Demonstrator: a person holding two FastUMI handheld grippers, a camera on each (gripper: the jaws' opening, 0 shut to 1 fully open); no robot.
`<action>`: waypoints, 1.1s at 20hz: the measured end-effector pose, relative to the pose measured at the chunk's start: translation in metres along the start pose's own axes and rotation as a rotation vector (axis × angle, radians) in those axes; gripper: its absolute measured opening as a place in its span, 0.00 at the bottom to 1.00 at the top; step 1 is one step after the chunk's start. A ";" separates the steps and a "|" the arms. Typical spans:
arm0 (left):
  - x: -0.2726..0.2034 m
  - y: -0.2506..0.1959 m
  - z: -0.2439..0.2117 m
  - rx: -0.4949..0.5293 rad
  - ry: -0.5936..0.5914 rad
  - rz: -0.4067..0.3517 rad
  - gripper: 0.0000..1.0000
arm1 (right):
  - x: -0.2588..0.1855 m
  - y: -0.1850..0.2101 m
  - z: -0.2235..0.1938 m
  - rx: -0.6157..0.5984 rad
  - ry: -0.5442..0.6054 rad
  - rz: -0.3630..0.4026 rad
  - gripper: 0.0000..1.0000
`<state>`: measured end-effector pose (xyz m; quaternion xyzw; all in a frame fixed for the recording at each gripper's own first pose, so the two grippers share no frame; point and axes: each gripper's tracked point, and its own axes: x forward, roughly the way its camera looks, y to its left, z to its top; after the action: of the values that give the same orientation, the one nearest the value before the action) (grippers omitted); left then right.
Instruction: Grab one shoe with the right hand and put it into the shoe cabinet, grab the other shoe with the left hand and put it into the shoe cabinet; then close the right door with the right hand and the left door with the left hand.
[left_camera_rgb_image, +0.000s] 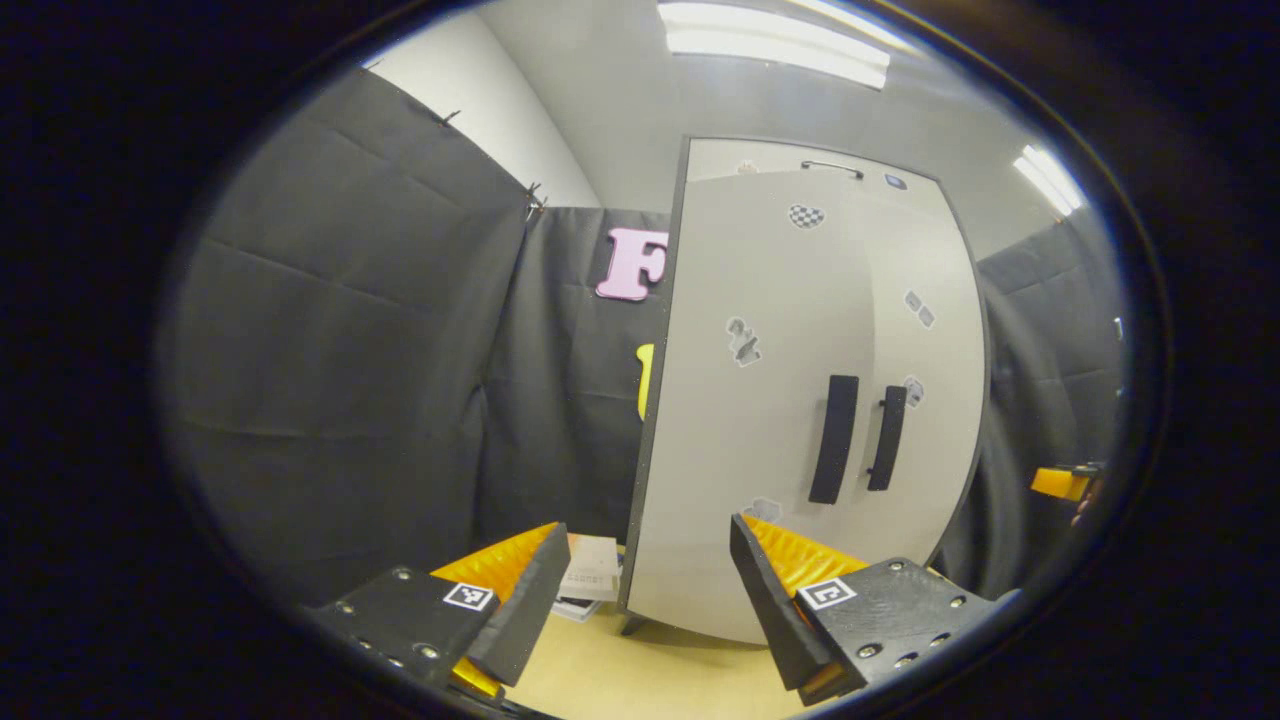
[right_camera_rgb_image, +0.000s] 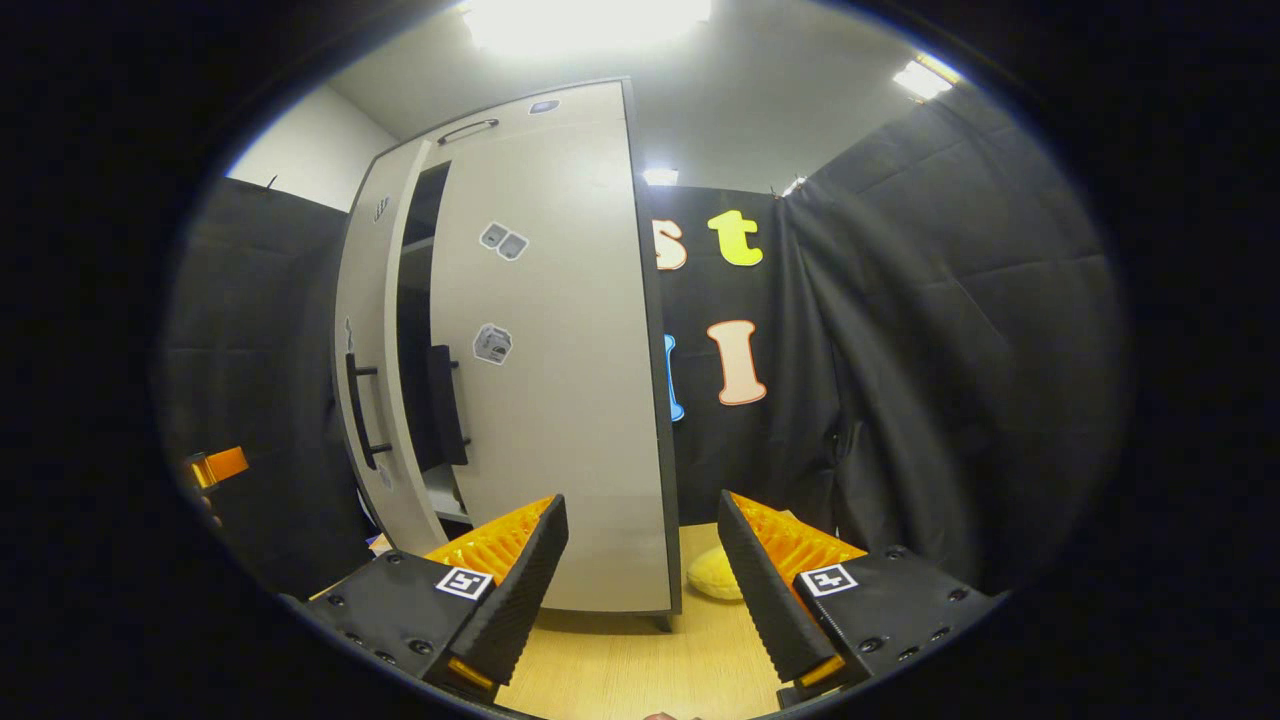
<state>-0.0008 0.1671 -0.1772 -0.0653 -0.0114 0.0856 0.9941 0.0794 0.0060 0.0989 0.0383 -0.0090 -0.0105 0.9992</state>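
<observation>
The pale shoe cabinet (left_camera_rgb_image: 800, 330) stands upright on a light wooden floor, with two dark vertical handles side by side, the left handle (left_camera_rgb_image: 833, 438) and the right handle (left_camera_rgb_image: 887, 437). In the left gripper view the doors look almost flush. In the right gripper view a dark gap (right_camera_rgb_image: 415, 320) shows between the left door (right_camera_rgb_image: 365, 300) and the right door (right_camera_rgb_image: 550, 350). My left gripper (left_camera_rgb_image: 645, 590) is open and holds nothing, a short way in front of the cabinet's left side. My right gripper (right_camera_rgb_image: 645, 570) is open too, facing the cabinet's right edge.
A yellow soft object (right_camera_rgb_image: 715, 577) lies on the floor by the cabinet's right corner. Papers (left_camera_rgb_image: 590, 580) lie on the floor at its left corner. Black cloth walls close in on both sides. The other gripper shows at each view's edge (left_camera_rgb_image: 1062, 483) (right_camera_rgb_image: 218, 466).
</observation>
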 end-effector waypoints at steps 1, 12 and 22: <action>-0.001 0.000 -0.001 0.012 0.004 -0.003 0.99 | -0.001 0.005 -0.001 -0.004 0.006 0.009 0.92; 0.002 0.016 -0.006 -0.039 0.000 0.003 0.94 | -0.016 0.031 -0.019 -0.037 0.031 0.071 0.92; -0.020 0.033 -0.004 0.041 -0.015 0.055 0.94 | -0.026 0.029 -0.021 -0.043 0.038 0.078 0.96</action>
<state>-0.0261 0.1955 -0.1855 -0.0446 -0.0154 0.1138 0.9924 0.0546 0.0371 0.0797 0.0164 0.0086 0.0291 0.9994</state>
